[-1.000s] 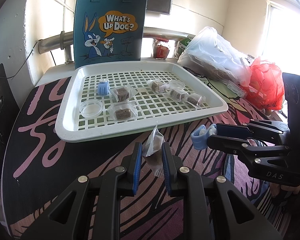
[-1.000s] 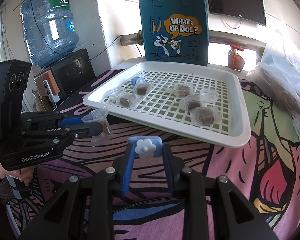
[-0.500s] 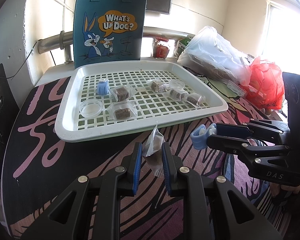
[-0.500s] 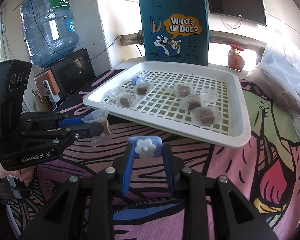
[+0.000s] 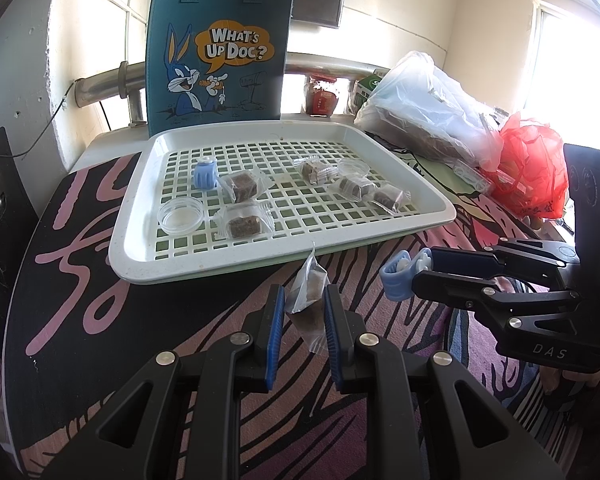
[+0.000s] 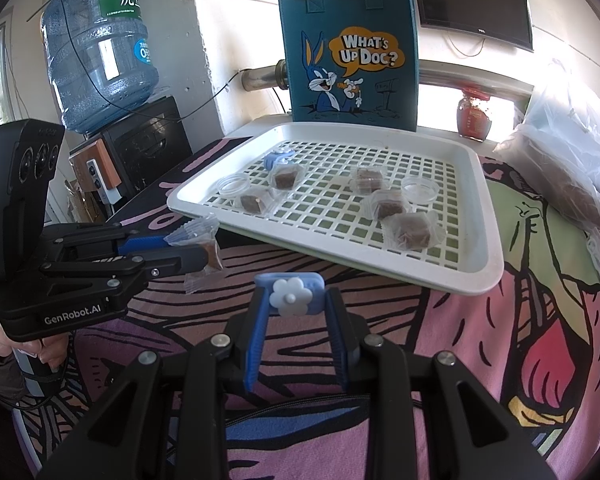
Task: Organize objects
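Gripping a clear-wrapped brown cube, probably candy.

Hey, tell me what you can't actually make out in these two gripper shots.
- Left view: white plastic bag contents, blurred behind the film.
- Left view: jar label, too small.
- Right view: blue clip body, hidden between the right gripper fingers.
- Both views: wrapped snack wrapper print, too small to read.
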`<state>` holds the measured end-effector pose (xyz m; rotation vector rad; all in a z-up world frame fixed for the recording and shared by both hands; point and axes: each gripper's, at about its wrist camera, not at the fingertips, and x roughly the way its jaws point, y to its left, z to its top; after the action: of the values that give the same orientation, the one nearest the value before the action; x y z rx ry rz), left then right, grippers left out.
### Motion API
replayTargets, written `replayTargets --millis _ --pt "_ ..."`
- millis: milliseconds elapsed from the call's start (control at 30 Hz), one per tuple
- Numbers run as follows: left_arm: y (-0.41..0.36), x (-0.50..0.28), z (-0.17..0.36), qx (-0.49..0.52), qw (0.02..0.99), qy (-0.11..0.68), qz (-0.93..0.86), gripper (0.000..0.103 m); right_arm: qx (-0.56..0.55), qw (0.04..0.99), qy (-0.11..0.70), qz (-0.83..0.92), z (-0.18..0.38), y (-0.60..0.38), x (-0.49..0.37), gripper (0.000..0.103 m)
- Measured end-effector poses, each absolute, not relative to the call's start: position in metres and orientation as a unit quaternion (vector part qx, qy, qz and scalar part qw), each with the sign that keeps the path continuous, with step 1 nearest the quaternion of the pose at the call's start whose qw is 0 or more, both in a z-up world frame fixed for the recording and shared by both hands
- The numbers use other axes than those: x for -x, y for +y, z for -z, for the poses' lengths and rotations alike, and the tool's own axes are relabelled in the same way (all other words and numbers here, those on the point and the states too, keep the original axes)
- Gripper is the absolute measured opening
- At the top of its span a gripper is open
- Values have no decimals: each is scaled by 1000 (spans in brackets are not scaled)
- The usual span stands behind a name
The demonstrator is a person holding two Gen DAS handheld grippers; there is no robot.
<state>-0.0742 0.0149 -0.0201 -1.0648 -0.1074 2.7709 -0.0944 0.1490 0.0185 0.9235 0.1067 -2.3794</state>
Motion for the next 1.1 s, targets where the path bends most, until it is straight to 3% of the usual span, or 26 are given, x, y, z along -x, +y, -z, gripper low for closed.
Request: replayTargets --millis 1100 --pt "17 74 23 359 87 -36 -928 18 -348 292 39 890 -18 149 94 28"
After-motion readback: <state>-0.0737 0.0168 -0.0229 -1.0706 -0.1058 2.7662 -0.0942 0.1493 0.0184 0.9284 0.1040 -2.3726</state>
